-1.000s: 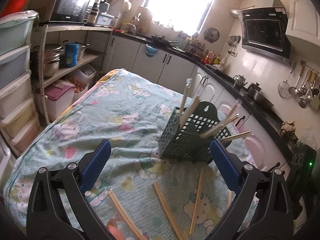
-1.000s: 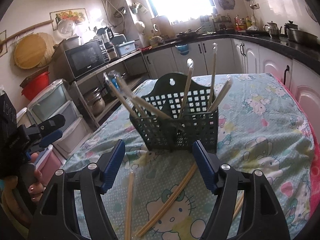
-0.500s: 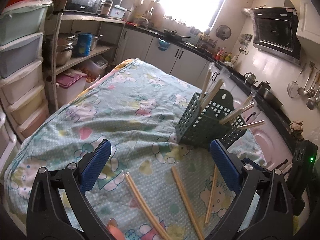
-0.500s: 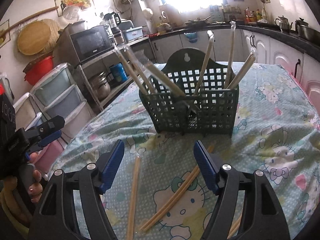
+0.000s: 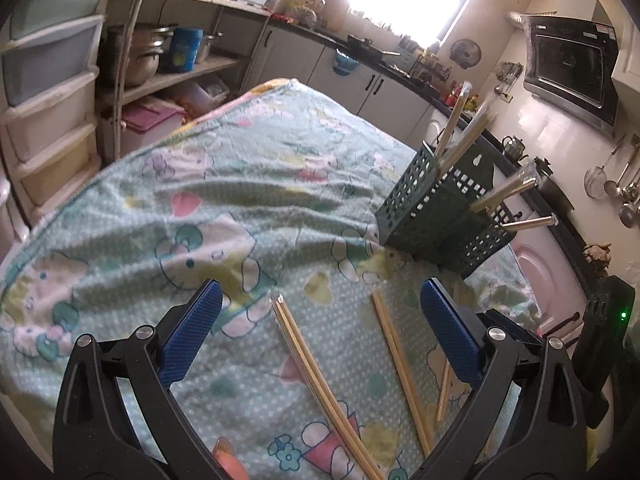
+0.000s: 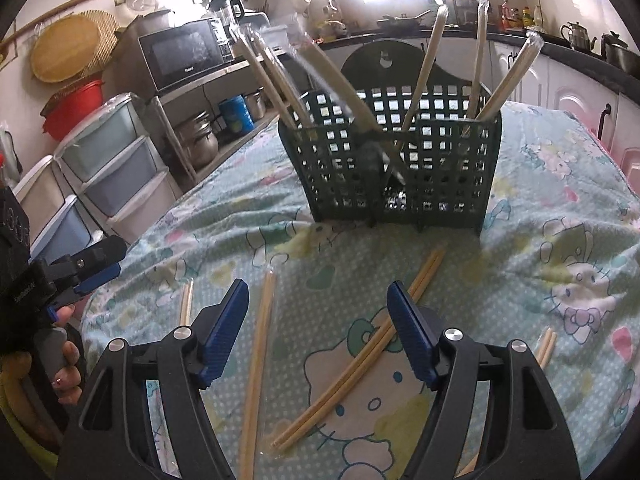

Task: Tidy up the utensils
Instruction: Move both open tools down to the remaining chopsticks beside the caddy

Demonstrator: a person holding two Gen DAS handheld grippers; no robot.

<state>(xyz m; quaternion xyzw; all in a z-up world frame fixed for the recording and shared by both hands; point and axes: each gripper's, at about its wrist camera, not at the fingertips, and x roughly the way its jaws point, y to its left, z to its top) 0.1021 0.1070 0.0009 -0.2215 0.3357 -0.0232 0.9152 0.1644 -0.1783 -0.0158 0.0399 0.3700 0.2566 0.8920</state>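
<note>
Cartoon-print cloth (image 6: 560, 208), chopstick pairs (image 6: 356, 356) before basket (image 6: 400, 168)

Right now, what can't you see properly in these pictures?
- Basket inside, right wrist view: its lattice wall and blur hide where the sticks end.
- Pair of chopsticks, left wrist view: near end runs off the bottom edge.
- Single chopstick, left wrist view: partly hidden behind the left gripper finger.

Left of the green utensil basket (image 5: 430, 208) the tablecloth (image 5: 224, 184) lies bare, free to pass. In front of the basket, scattered chopstick pairs (image 6: 360, 352) clutter the cloth; wrapped chopsticks (image 6: 424, 64) fan outward above its rim.
</note>
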